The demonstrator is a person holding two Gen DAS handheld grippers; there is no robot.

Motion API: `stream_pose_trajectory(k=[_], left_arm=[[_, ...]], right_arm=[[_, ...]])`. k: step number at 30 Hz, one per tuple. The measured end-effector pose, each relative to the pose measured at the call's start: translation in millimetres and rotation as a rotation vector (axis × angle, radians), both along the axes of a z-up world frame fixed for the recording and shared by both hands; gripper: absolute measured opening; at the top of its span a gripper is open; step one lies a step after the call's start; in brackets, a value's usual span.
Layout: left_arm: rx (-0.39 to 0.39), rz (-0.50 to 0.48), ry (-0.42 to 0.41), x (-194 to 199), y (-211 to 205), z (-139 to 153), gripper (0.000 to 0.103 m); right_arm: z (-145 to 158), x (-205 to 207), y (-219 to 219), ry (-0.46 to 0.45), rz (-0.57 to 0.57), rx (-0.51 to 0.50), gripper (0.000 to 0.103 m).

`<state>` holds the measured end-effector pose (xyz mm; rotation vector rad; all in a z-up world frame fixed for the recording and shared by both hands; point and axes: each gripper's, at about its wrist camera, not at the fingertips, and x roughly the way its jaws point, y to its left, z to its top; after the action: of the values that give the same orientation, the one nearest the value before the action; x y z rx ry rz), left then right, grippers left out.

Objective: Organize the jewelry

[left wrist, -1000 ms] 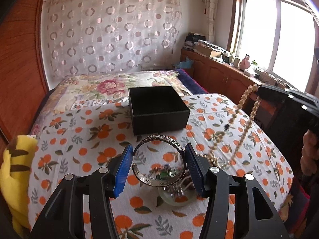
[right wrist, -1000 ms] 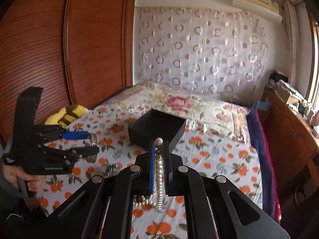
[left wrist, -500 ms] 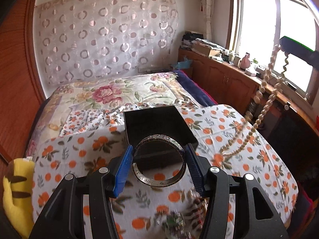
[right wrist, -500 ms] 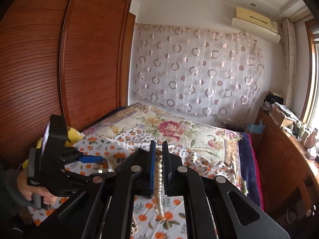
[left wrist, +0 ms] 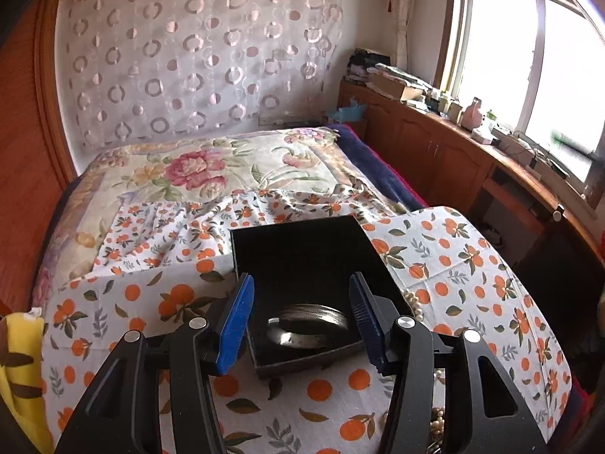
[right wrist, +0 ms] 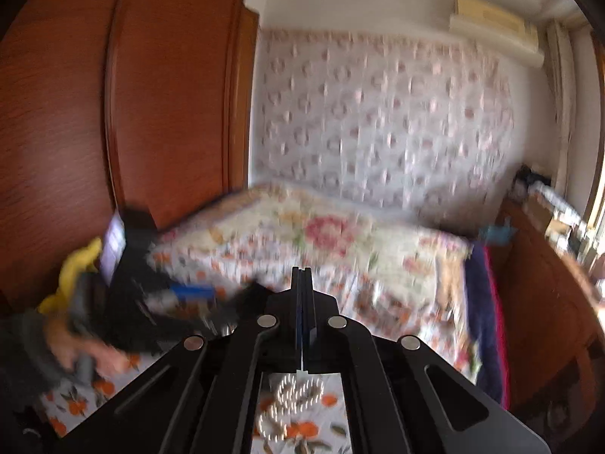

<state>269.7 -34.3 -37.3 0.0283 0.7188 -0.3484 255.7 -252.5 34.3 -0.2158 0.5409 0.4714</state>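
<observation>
A silver bangle [left wrist: 308, 325] lies inside the black open box [left wrist: 298, 249] on the orange-print cloth. My left gripper [left wrist: 300, 321] is open and empty, its blue pads either side of the box's near end, above the bangle. My right gripper [right wrist: 303, 287] is shut, with a thin white thread hanging between its pads; a pearl necklace [right wrist: 291, 405] hangs or lies in a heap under it. This view is blurred. Pearls [left wrist: 414, 300] also show to the right of the box in the left wrist view.
The orange-print cloth [left wrist: 453, 265] covers the near end of a bed with a floral quilt [left wrist: 211, 166]. A yellow plush toy [left wrist: 19, 363] lies at the left edge. A wooden cabinet [left wrist: 435, 151] runs under the window at right. A wardrobe [right wrist: 113, 113] stands left.
My left gripper has opened and let the bangle drop into the box. My right gripper has swung down fast, and the pearl strand now bunches below it instead of hanging straight.
</observation>
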Motion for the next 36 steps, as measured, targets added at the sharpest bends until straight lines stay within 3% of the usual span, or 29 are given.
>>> stream_pose_trajectory(k=[5, 6, 7, 9, 18, 20, 21, 26, 36], left_arm=[[0.002, -0.017, -0.006, 3, 0, 3, 0.050], [0.000, -0.018, -0.005, 3, 0, 3, 0.050], [-0.001, -0.016, -0.001, 3, 0, 3, 0.050], [-0.005, -0.017, 0.000, 2, 1, 4, 0.050], [-0.018, -0.033, -0.002, -13, 5, 2, 0.050], [-0.018, -0.026, 0.001, -13, 9, 0, 0.050], [-0.018, -0.024, 0.003, -14, 10, -1, 0.050], [-0.021, -0.010, 0.009, -15, 18, -5, 0.050], [-0.027, 0.001, 0.003, -17, 26, -4, 0.050]], right_arm=[[-82, 16, 0, 0.173, -0.020, -0.017, 0.003], [-91, 15, 3, 0.191, -0.011, -0.018, 0.011], [-97, 14, 5, 0.200, -0.005, -0.018, 0.028], [-109, 12, 10, 0.221, 0.017, -0.023, 0.043], [-149, 24, 33, 0.292, 0.043, -0.142, 0.043], [-154, 26, 34, 0.298, 0.040, -0.167, 0.037], [-156, 25, 34, 0.302, 0.043, -0.172, 0.028], [-144, 24, 28, 0.280, 0.019, -0.147, 0.021], [-29, 16, 12, 0.040, -0.004, -0.044, 0.021]])
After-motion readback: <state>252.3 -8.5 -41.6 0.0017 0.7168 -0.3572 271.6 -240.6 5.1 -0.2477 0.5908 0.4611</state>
